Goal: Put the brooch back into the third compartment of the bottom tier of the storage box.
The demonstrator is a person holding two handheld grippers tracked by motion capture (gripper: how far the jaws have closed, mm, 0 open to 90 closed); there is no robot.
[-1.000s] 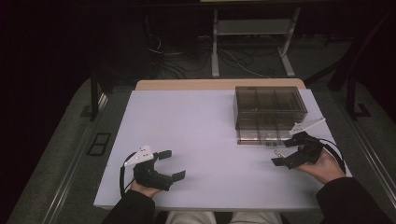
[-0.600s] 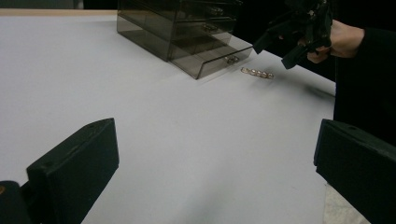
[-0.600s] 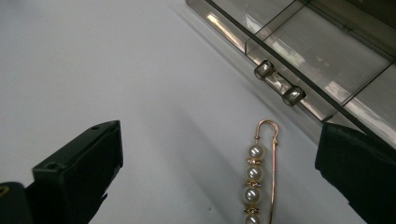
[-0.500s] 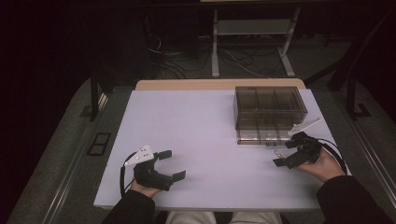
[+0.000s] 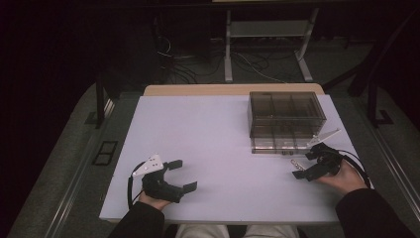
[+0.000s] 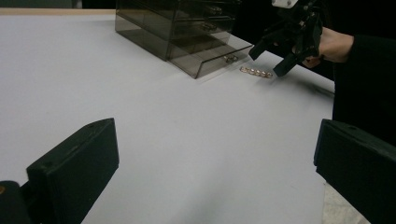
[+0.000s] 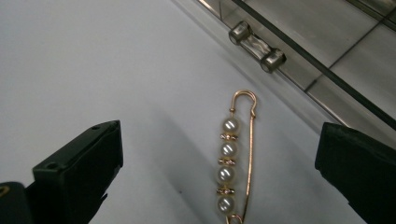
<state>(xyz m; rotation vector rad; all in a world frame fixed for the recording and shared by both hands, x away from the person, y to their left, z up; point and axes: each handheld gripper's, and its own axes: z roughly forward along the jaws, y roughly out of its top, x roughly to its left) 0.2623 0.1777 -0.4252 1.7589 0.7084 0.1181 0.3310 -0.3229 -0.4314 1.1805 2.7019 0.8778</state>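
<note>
A gold safety-pin brooch with several pearls (image 7: 227,163) lies flat on the white table (image 5: 218,134), just in front of a smoky clear drawer box (image 5: 286,121). The box's bottom drawer (image 6: 210,56) stands slightly pulled out, its small handle (image 7: 257,46) facing the brooch. My right gripper (image 5: 305,164) hovers open over the brooch (image 5: 297,163), one jaw on each side and neither touching it. The left gripper view shows the right gripper (image 6: 268,60) beside the brooch (image 6: 256,72). My left gripper (image 5: 183,174) is open and holds nothing, low over the table's near left.
The drawer box stands at the back right of the table. A wooden strip (image 5: 233,89) runs along the far edge. Beyond it are a dark floor with cables and metal stand legs (image 5: 228,59).
The right gripper has eased slightly toward the near edge, settling over the brooch. The left gripper has barely moved.
</note>
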